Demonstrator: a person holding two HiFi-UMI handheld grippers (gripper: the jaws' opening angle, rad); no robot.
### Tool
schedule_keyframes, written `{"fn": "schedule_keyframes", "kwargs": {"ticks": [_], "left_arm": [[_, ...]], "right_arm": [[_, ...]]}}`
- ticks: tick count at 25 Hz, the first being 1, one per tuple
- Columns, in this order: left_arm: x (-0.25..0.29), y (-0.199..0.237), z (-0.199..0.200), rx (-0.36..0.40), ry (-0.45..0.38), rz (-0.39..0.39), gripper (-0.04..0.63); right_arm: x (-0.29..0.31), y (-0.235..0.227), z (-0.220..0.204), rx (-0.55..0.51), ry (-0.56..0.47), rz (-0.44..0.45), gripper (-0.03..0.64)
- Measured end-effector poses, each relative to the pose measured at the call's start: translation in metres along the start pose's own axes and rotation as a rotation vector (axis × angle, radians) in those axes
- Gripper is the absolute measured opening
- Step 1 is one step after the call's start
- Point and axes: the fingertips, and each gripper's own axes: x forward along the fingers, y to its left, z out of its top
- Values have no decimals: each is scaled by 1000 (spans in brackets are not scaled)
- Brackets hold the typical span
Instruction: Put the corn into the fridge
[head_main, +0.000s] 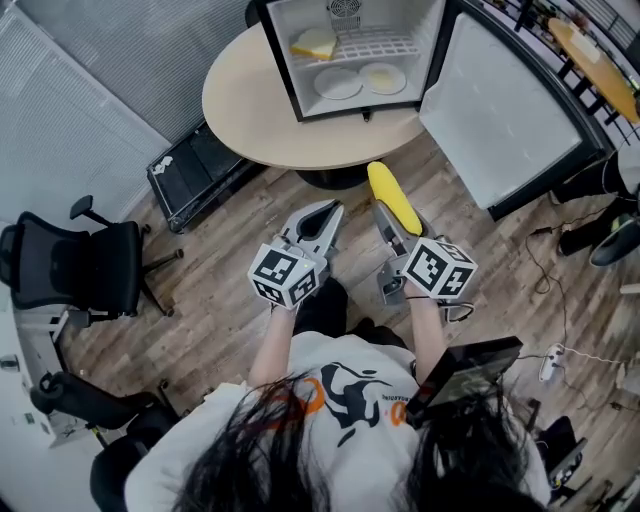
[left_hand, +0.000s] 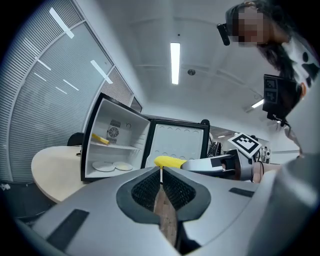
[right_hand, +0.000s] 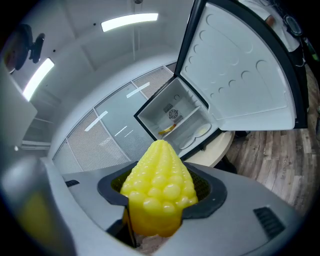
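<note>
- Head view: the corn (head_main: 392, 195) is seen clamped between the fingers of the right gripper (head_main: 398, 222), with its pointed end reaching out well past the fingertips.
- In the right gripper view, the black pads (right_hand: 206, 189) are pressed against both sides of the cob. The jaws are kept wide by its thickness, and the butt end is seated deep between them.
- The left gripper (head_main: 330, 212) is held just beside the right one. Its fingers are brought together with nothing between them, and only a hairline slit is left at the tips.
- The fridge (head_main: 283, 60) is set on a round table (head_main: 250, 110), ahead of both pairs of fingertips and well apart from them.
- Its door (head_main: 500, 110) is swung fully open, ahead and to the right of the right fingers.
- Two plates (head_main: 338, 83) are laid side by side on the fridge floor, and a yellow item (head_main: 315, 43) is placed on the shelf above them.
- In the left gripper view, the corn tip is seen just past the closed left fingertips, slightly to their right, against the open door.
- An office chair (head_main: 80, 265) is parked on the wooden floor, well to the left of the left fingers.
</note>
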Motion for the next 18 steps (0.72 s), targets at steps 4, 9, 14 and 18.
{"fn": "schedule_keyframes", "kwargs": {"ticks": [4, 9, 14, 18], "left_arm": [[19, 29, 1, -3, 18, -20, 11], [47, 74, 12, 4, 25, -41, 11], [61, 119, 27, 6, 17, -36, 11], [68, 147, 30, -3, 20, -39, 11]], "right_arm": [[28, -10, 11, 9, -5, -30, 259], [68, -16, 28, 12, -14, -63, 259], [104, -17, 43, 26, -28, -81, 259], [132, -17, 55, 24, -41, -98, 259]]}}
